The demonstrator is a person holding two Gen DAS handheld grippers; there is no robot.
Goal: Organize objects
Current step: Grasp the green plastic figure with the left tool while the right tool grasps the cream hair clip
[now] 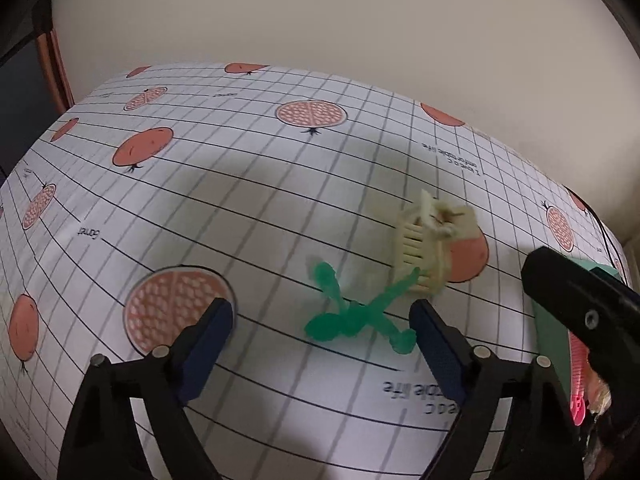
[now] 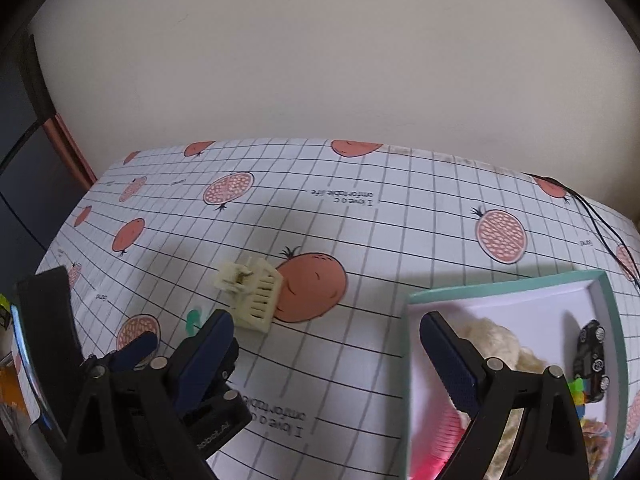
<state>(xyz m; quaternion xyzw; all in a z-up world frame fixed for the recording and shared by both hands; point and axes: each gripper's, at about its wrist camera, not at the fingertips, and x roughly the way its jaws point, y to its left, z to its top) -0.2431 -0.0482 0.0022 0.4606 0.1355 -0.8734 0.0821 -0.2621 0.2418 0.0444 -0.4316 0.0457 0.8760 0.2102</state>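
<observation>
On the table, over its grid-and-pomegranate cloth (image 2: 400, 240), the biggest thing is the teal-rimmed box (image 2: 612, 320) at the right, already holding a cream fluffy toy (image 2: 500, 336), a black toy car (image 2: 592, 354) and a pink comb (image 2: 440, 436) (so the sorting looks well under way). Two loose pieces remain on the cloth: a cream hair claw clip (image 1: 428, 252), lying on its side partly over a printed fruit, and just in front of it a green translucent clip (image 1: 356, 316), seemingly touching the cream one at one tip.

The step in hand appears to be the pickup of the green clip. The left gripper (image 1: 322, 344) hangs low with its jaws spread wide and empty, the green clip lying between and just ahead of its fingertips. The next move, I judge, calls for easing forward and down to straddle the thin body, then closing gently, since such a slight, springy piece could skate away or drag the cream clip with it.

The right gripper (image 2: 328, 344) is likewise released and holds nothing, poised over the box's near edge.

Both clips are motion-blurred in the left wrist view, so the green one's exact shape is uncertain. In the right view, only a sliver of it shows beside the left gripper. The box's lower corner, with some colourful small items, is cut off and unreadable.
</observation>
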